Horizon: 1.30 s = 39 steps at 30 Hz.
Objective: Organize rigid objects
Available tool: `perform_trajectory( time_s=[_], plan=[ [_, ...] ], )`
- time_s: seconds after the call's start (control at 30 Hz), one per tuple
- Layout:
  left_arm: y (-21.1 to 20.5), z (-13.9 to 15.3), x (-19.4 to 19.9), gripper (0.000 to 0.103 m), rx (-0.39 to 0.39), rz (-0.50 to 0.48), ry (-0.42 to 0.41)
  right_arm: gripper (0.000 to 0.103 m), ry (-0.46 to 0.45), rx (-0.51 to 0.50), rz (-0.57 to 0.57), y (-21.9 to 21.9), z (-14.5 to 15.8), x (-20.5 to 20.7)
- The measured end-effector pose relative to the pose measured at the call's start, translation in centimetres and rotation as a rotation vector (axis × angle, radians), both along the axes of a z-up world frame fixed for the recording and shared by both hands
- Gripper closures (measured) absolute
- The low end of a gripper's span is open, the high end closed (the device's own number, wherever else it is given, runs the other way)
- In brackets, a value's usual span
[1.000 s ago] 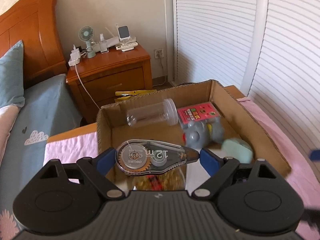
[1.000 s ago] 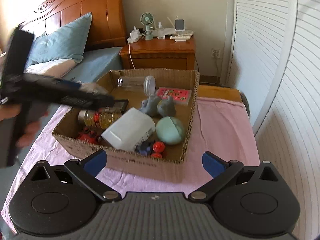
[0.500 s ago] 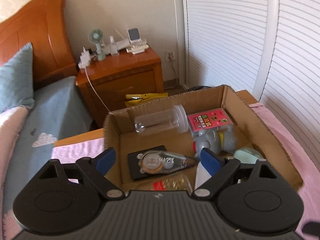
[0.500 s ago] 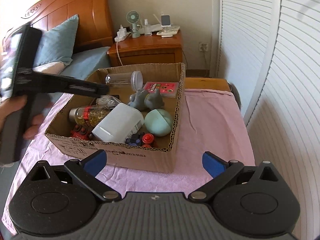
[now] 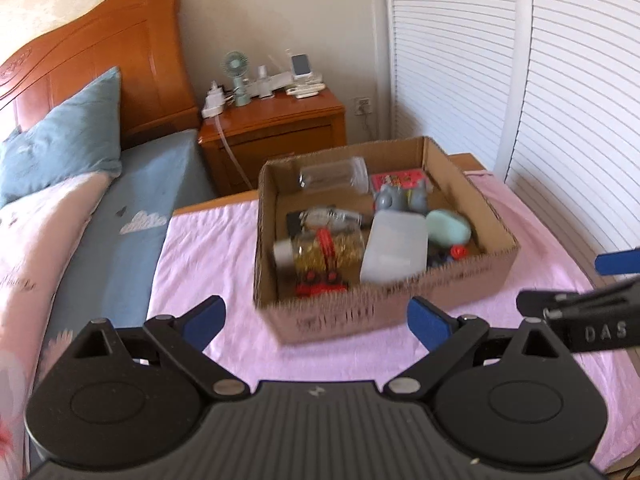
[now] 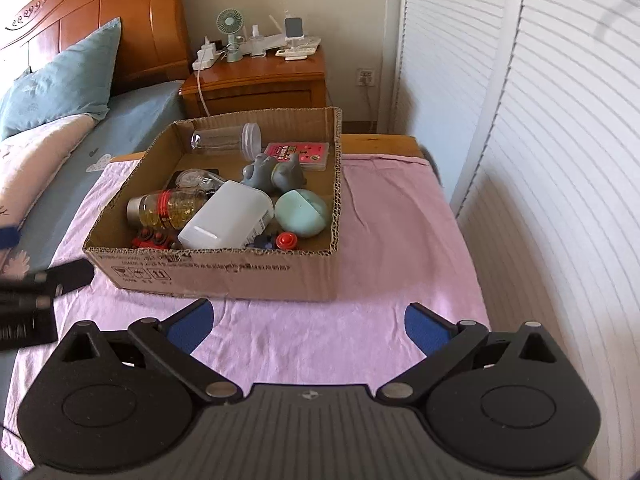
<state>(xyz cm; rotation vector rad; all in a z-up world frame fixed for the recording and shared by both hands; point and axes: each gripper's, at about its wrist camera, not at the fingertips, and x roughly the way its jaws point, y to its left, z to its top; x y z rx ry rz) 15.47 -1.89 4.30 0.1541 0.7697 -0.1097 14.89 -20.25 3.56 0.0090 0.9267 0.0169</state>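
Note:
A cardboard box (image 5: 384,312) (image 6: 224,272) stands on the pink cloth. It holds a correction tape dispenser (image 5: 332,216) (image 6: 196,179), a clear jar (image 6: 224,138), a bottle of yellow capsules (image 6: 168,208), a white container (image 6: 228,216), a grey figurine (image 6: 272,172), a mint case (image 6: 302,212) and a red card pack (image 6: 300,154). My left gripper (image 5: 316,320) is open and empty, in front of the box. My right gripper (image 6: 308,326) is open and empty, in front of the box.
A wooden nightstand (image 6: 256,80) with a small fan and chargers stands behind the box. A bed with a blue pillow (image 5: 64,148) lies to the left. White louvred doors (image 6: 540,140) run along the right. Pink cloth (image 6: 400,232) lies right of the box.
My left gripper opened and dropped the correction tape dispenser into the box, then pulled back out of the box toward me. My right gripper also drew back a little.

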Motion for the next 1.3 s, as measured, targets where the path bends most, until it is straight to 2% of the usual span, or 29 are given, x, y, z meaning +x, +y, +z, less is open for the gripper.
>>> perform_trajectory(
  time_s=[0.3, 1.3],
  plan=[
    [0.7, -0.6, -2.4, 0.006, -0.051, 0.079, 0.026, 0.0, -0.011, -0.004, -0.026, 0.8, 0.4, -2.4],
    [0.4, -0.5, -2.7, 0.006, -0.063, 0.1, 0.029, 0.0, -0.027, 0.007, -0.033, 0.8, 1.0, -3.0]
  ],
)
